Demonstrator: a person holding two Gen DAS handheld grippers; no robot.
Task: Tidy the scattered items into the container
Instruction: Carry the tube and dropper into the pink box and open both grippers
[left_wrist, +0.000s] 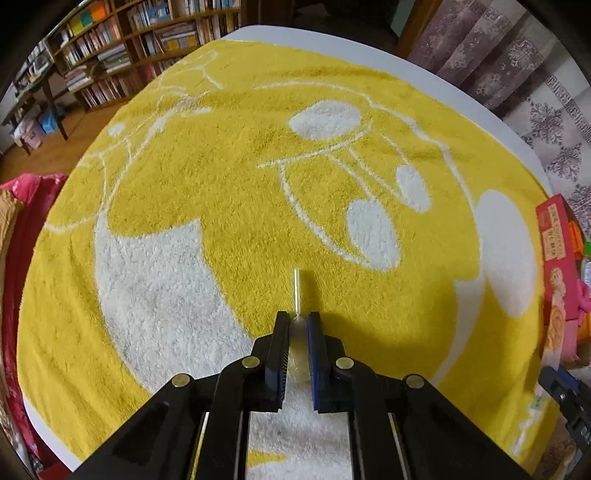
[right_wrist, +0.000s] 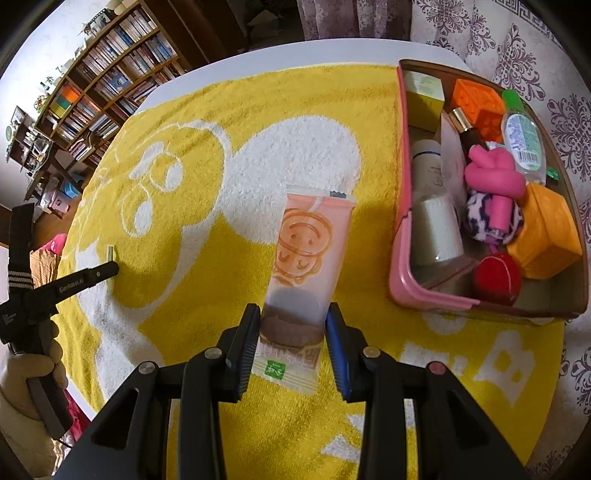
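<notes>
Snack packet (right_wrist: 306, 266) held above the yellow towel (right_wrist: 207, 280)

Right gripper (right_wrist: 291, 347) clamps the pink, smiley-printed packet left of the crowded pink box (right_wrist: 400, 258); left gripper (left_wrist: 298, 334) pinches a small clear tube (left_wrist: 297, 291) against the towel.

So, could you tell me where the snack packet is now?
In the right wrist view, the snack packet sits clamped in the right gripper, above the towel, left of the box.

My left gripper (left_wrist: 298, 317) points down at the yellow-and-white towel (left_wrist: 229, 192), jaws pinched tight on a small clear thing with a thin white stick (left_wrist: 296, 291) poking out ahead. Pink box (left_wrist: 556, 236) sits off at the right edge, bookshelves (left_wrist: 140, 40) beyond.
</notes>
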